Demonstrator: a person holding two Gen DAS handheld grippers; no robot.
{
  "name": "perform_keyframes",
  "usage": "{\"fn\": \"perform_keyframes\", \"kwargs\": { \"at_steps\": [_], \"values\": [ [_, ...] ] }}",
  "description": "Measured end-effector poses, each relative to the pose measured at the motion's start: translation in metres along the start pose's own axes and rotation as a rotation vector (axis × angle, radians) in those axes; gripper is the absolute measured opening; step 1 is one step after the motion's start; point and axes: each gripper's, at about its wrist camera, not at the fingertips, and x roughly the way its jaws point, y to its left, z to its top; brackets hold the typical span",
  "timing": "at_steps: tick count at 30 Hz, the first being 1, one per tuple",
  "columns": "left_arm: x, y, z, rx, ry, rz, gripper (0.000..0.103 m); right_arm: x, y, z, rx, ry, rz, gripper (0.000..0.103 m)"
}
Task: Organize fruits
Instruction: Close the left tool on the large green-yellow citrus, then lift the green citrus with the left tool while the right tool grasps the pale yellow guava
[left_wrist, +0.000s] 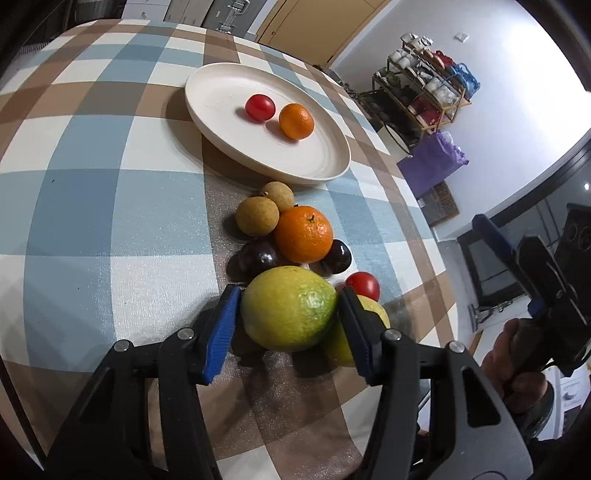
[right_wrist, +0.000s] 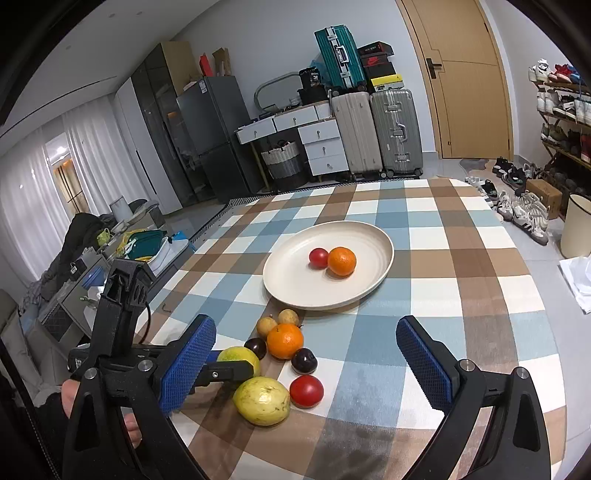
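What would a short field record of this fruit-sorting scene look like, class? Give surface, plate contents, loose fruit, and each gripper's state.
surface: checked tablecloth
plate: holds one tomato and one orange
loose fruit: pile on the cloth beside the plate, including a second orange
left gripper: jaws on either side of a lemon, apparently gripping it
right gripper: open, holding nothing

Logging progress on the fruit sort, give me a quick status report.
Left gripper shut on yellow-green guava; right gripper open, empty. Plate holds one tomato, one orange. Path blocked by loose pile: big orange ahead.
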Motion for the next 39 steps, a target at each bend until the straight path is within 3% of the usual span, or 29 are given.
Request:
{"fn": "perform_keyframes", "kwargs": {
  "at_steps": [25, 39],
  "values": [
    [-0.018, 0.011, -0.005, -0.035, -0.03, -0.006, 0.052, 0.006, 0.002, -0.007, 0.01, 0.013, 0.043, 0.1],
    [-0.051, 0.015, -0.009, -0.025, -0.093, 0.005, 0.052, 0.03, 0.018, -0.036, 0.022, 0.116, 0.103, 0.1]
  ]
}}
